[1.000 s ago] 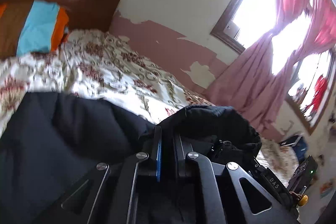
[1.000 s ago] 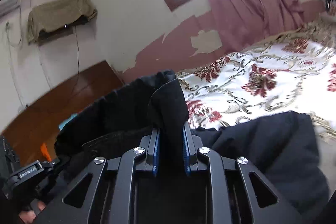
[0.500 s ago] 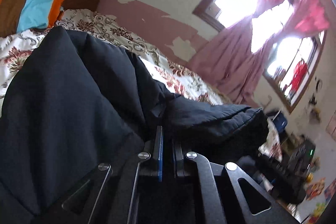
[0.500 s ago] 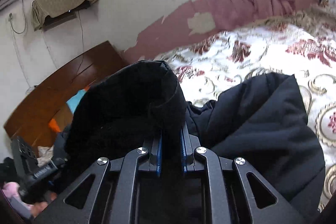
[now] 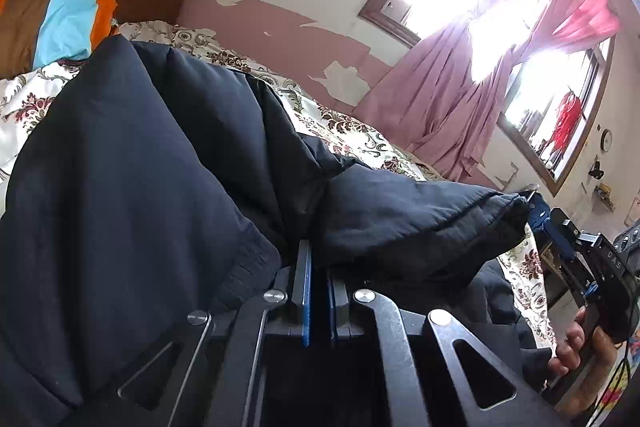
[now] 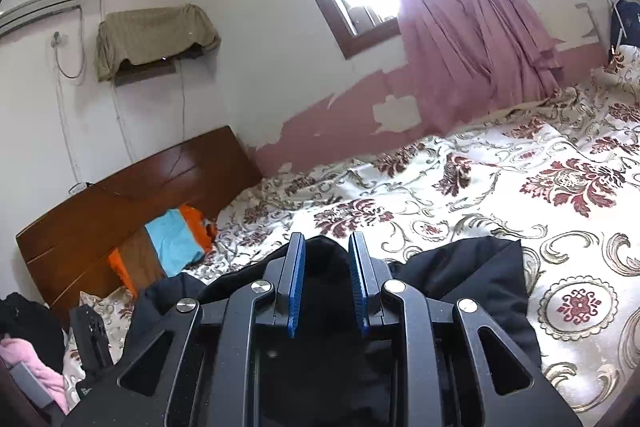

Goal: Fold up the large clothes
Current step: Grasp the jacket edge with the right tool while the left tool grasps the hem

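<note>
Our left claw [image 5: 318,267] is clamped on the black padded jacket [image 5: 140,167], heaped on the floral bed [image 6: 520,187]; our right claw [image 6: 326,267] is opening, hem between its pads, unpressed.

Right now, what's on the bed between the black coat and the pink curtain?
Only the flowery bedspread. In the right wrist view it runs bare from the black coat to the pink curtain.
</note>
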`<state>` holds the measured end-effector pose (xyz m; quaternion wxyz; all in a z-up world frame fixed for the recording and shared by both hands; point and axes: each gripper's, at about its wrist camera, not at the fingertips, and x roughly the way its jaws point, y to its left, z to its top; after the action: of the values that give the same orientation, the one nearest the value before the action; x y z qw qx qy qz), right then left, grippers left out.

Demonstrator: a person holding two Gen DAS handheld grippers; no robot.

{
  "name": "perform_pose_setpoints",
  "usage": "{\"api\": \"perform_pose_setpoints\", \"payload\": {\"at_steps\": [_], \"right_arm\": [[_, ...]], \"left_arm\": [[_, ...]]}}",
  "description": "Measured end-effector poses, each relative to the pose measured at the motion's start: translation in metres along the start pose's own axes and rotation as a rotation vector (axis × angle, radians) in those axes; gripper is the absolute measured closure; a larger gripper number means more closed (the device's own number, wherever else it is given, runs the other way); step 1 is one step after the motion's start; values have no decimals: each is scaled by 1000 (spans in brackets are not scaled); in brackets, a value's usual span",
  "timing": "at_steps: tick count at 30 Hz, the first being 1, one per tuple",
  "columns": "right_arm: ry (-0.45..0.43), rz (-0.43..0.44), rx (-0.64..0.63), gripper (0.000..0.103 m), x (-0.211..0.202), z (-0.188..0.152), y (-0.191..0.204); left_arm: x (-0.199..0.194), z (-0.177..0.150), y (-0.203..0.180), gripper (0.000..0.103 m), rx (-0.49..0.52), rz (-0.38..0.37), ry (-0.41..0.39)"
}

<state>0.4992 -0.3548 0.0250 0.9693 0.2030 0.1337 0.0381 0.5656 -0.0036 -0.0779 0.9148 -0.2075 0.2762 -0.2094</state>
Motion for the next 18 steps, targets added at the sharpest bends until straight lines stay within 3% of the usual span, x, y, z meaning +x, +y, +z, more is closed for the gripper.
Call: {"api": "perform_pose_setpoints", "payload": {"at_steps": [3,5,7,11,14,18], "right_arm": [[53,33,29,82,11,20,8],[125,35,-35,82,31,35,23],[252,-13,-134,82,65,43,37],[498,-20,-164,82,106,31,29],[566,0,-179,82,103,8,19],[595,23,-186,82,93,-16,15]], "left_arm": [[-4,-2,3,97,-4,-27,-8],[-6,-4,6,97,-10,-40,-12],[-6,-4,5,97,-10,-42,-14],[-9,-4,5,97,-6,-57,-21],[-18,-2,-2,95,14,-52,-28],[-50,-1,-30,94,109,50,-50]]}}
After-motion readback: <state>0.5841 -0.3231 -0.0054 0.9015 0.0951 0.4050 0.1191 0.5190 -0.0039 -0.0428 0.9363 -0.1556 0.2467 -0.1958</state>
